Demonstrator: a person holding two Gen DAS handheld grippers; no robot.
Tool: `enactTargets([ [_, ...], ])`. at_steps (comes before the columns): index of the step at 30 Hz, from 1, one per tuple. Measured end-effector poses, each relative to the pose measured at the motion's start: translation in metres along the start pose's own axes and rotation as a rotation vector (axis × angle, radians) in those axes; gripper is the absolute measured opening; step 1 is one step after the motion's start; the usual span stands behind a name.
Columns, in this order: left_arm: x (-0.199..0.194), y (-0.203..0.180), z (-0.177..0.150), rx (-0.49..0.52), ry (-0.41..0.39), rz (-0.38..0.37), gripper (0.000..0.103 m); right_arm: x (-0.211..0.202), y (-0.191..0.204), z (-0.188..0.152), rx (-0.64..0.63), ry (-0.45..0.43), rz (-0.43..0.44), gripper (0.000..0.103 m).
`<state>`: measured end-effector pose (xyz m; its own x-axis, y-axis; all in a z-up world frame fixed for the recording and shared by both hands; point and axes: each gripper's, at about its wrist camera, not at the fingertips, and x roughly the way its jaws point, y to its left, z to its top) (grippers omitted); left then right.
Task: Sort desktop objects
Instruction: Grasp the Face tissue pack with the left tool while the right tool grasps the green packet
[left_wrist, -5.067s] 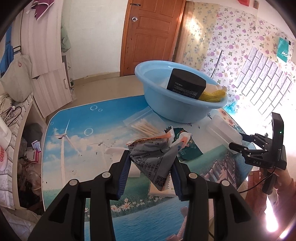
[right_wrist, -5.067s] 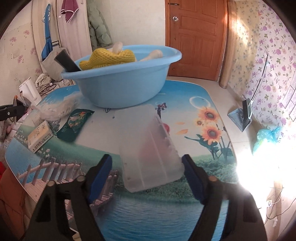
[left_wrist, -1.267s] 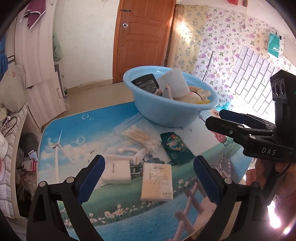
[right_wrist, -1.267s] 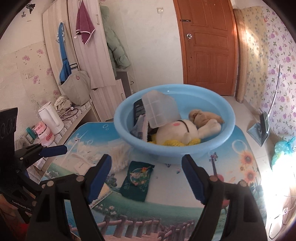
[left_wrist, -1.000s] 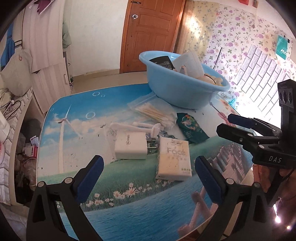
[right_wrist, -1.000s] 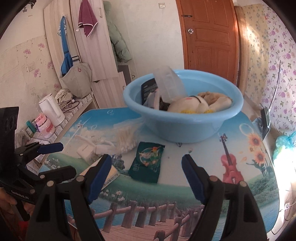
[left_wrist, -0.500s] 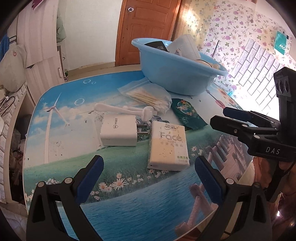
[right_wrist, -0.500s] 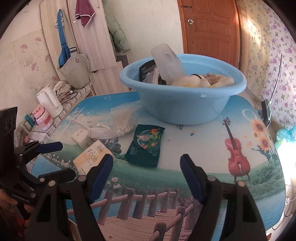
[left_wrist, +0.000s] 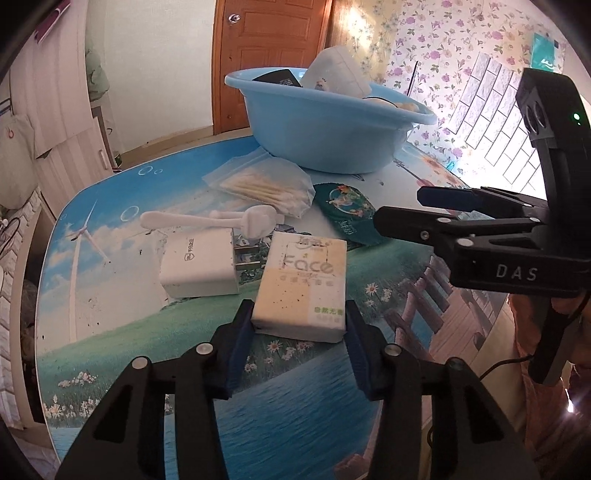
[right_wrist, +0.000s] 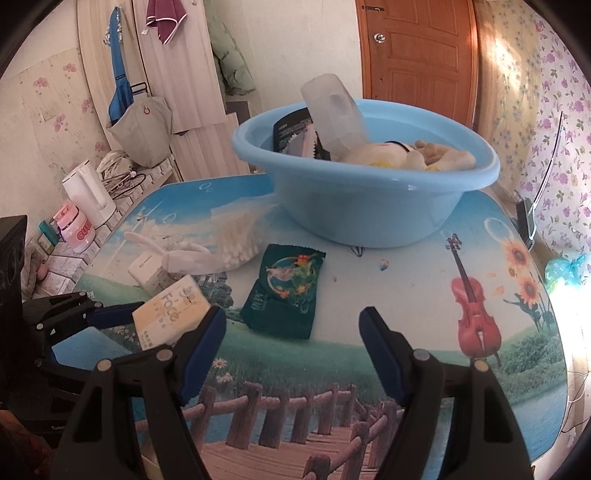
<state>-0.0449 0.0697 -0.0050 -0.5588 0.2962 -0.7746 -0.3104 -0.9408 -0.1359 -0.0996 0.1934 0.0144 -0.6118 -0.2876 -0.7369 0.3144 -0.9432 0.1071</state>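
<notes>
The left tool (left_wrist: 298, 334), spread wide a moment ago, is closing on the cream rectangular tissue pack (left_wrist: 303, 288); the right tool (right_wrist: 291, 354) hangs released. Lifting follows.

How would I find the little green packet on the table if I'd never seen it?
Start at the big blue basin. Just in front of it, flat on the picture-covered table, lies the green packet. It is the only dark item, with a colourful round picture on it, beside the clear bag of cotton swabs and the pale tissue pack.
</notes>
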Motion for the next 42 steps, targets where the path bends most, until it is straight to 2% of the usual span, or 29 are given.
enactTargets([
  [7, -0.012, 0.007, -0.003, -0.007, -0.011, 0.003, 0.046, 0.025, 0.005, 0.013, -0.011, 0.039, -0.033, 0.074],
  [10, -0.014, 0.006, -0.004, 0.001, -0.012, 0.013, 0.046, 0.04, 0.007, 0.017, -0.015, 0.072, -0.058, 0.061],
  [14, -0.012, 0.005, -0.004, 0.003, 0.001, 0.015, 0.047, 0.05, 0.015, 0.018, -0.059, 0.081, -0.09, 0.06],
  [15, -0.01, 0.004, -0.005, 0.005, 0.005, 0.013, 0.047, 0.049, 0.016, 0.018, -0.068, 0.081, -0.085, 0.055],
  [16, -0.009, 0.004, -0.005, 0.005, 0.007, 0.011, 0.047, 0.048, 0.018, 0.018, -0.083, 0.082, -0.072, 0.042],
  [17, -0.009, 0.003, -0.006, 0.004, 0.01, 0.008, 0.047, 0.046, 0.021, 0.018, -0.106, 0.078, -0.075, 0.039],
  [19, -0.008, 0.001, -0.007, 0.005, 0.012, 0.006, 0.047, 0.043, 0.024, 0.015, -0.131, 0.072, -0.091, 0.037],
  [22, -0.006, -0.002, -0.007, 0.011, 0.015, 0.008, 0.047, 0.037, 0.019, 0.01, -0.114, 0.076, -0.054, 0.034],
  [28, -0.001, -0.005, -0.004, 0.017, 0.017, 0.016, 0.049, 0.019, 0.012, -0.004, -0.114, 0.076, -0.022, 0.033],
  [33, 0.007, -0.012, 0.001, 0.038, 0.02, 0.03, 0.059, 0.002, 0.006, -0.011, -0.109, 0.057, -0.014, 0.032],
  [37, 0.012, -0.016, 0.006, 0.041, 0.017, 0.045, 0.06, -0.007, 0.0, -0.014, -0.093, 0.051, -0.008, 0.032],
  [38, 0.012, -0.016, 0.008, 0.034, 0.015, 0.046, 0.047, -0.008, -0.001, -0.014, -0.089, 0.05, -0.008, 0.032],
  [42, 0.001, -0.016, 0.012, 0.03, -0.018, 0.031, 0.045, -0.015, -0.006, -0.016, -0.07, 0.038, -0.006, 0.032],
])
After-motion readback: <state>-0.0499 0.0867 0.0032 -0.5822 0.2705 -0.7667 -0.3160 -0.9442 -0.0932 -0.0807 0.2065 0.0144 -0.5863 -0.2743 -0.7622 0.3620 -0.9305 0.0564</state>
